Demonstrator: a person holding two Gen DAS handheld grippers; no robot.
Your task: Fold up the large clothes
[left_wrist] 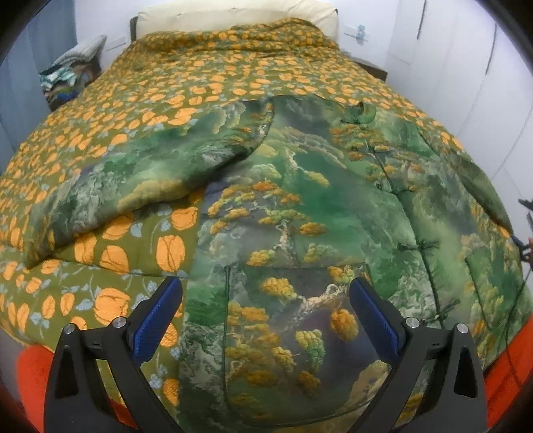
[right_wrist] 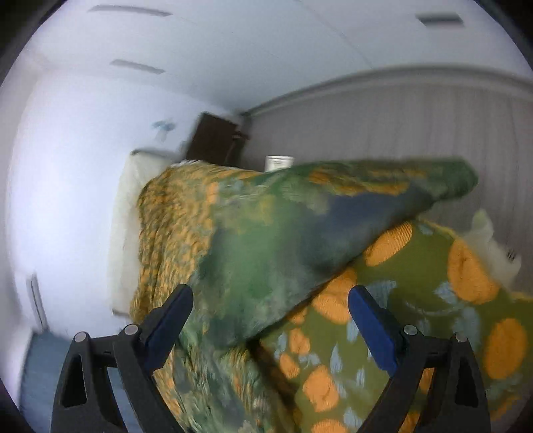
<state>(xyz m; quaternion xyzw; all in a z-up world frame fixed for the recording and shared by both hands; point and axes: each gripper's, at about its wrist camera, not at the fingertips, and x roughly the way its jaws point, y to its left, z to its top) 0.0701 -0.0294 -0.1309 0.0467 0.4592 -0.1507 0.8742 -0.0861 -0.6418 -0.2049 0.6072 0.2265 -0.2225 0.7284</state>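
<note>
A large green padded jacket with a landscape print lies spread on the bed, front up, with knot buttons down its right side. Its left sleeve is folded outward over the bedspread. My left gripper is open and empty just above the jacket's lower hem. In the right wrist view, which is blurred, the jacket's sleeve lies across the bedspread, and my right gripper is open and empty close above it.
The bed carries an olive bedspread with orange flowers, and it also shows in the right wrist view. A cream headboard stands behind. A pile of clothes sits at the far left. An orange sheet edge shows below.
</note>
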